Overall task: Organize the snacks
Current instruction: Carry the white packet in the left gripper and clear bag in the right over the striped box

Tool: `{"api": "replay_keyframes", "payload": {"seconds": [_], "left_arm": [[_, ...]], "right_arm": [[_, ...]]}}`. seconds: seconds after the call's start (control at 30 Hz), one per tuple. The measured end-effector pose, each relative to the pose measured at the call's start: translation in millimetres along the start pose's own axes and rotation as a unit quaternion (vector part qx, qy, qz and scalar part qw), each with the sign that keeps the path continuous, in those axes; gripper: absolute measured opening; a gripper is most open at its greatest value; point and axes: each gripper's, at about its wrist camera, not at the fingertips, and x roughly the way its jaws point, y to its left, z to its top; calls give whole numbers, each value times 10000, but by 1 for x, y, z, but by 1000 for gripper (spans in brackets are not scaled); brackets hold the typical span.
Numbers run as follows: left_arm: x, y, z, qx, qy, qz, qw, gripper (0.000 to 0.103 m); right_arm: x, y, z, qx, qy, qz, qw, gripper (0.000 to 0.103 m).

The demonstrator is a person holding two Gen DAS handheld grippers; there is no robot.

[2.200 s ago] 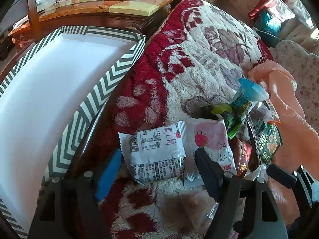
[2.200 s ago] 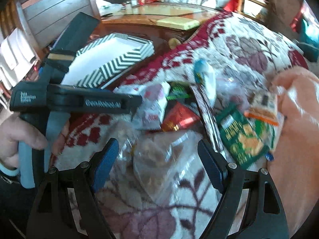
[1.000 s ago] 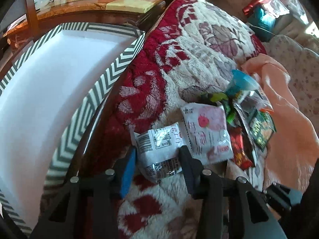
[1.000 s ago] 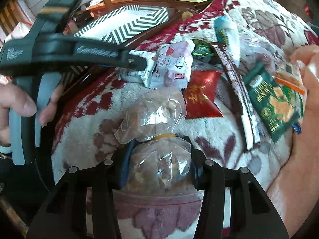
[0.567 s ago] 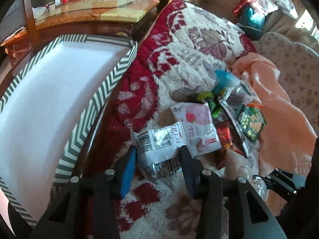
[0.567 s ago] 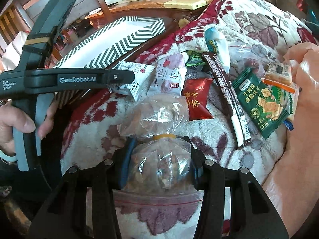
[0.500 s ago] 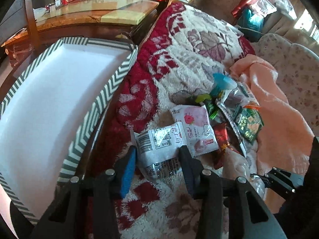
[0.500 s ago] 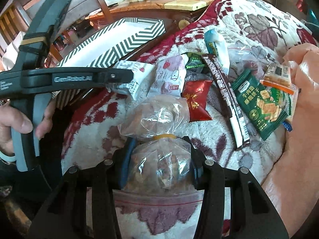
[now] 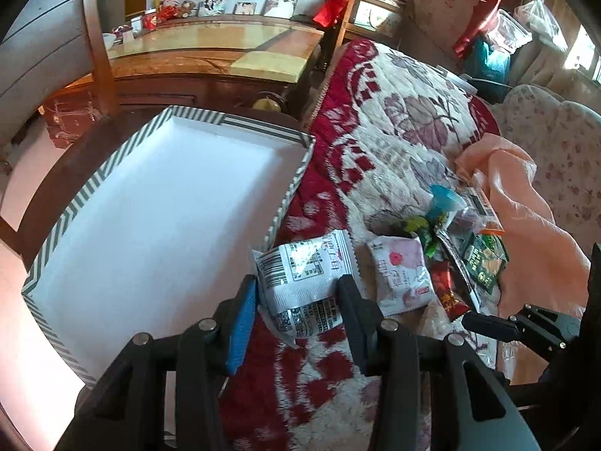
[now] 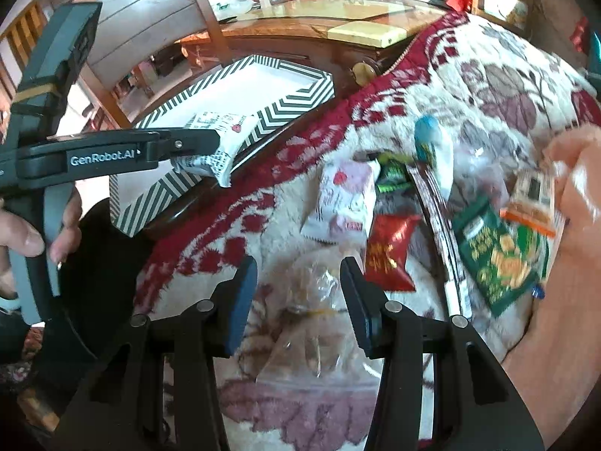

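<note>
My left gripper (image 9: pixel 296 300) is shut on a white barcode snack packet (image 9: pixel 304 282) and holds it lifted at the right rim of the white chevron-edged box (image 9: pixel 150 225). From the right wrist view the packet (image 10: pixel 218 139) hangs over the box's edge (image 10: pixel 285 109). My right gripper (image 10: pixel 298 285) is shut on a clear bag of snacks (image 10: pixel 311 323), lifted off the blanket and blurred. A pink-white packet (image 10: pixel 342 199), a red packet (image 10: pixel 390 251), a green cracker packet (image 10: pixel 499 259) and a blue-capped packet (image 10: pixel 428 139) lie on the blanket.
The red-and-cream floral blanket (image 9: pixel 394 131) covers the seat. A peach cloth (image 9: pixel 526 218) lies at the right. A wooden table (image 9: pixel 210 56) and a chair back (image 9: pixel 97 45) stand behind the box.
My left gripper has carried the barcode packet up and left to the box rim. My right gripper has lifted the clear bag off the blanket.
</note>
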Motion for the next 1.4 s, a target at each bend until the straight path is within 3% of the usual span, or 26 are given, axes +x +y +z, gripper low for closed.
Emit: {"api": "replay_keyframes", "payload": {"seconds": [0.13,0.27,0.47,0.5,0.57,0.67,1.03,1.4], "left_arm": [[2,2,-4,-35,29,-24,10000,46],[6,-4,-9,-30,80,-105,9999,46],[15,-19,-15,99,244,-227,9994,46],[16,-20,-15,99,265,-246,9993,46],[15,-20,-15,89,287,-268,9992,46],[12,-16,-14,64,263,-245,9993,46],[-13,9,6,-48,-77,20,10000,46],[-21,44,18,-218,-212,304,9991,46]], "right_arm": [[-2,-3,-5,161,-3,-133,9998,48],[6,-11,-20,345,273,-191,9988,66],[36,-11,-29,409,554,-235,9974,67],[42,-12,-28,422,567,-173,9973,66],[49,-14,-27,323,599,-243,9974,47],[41,-17,-25,321,556,-124,9979,32],[16,0,16,93,117,80,9999,27],[22,35,66,-331,-51,209,9992,26]]}}
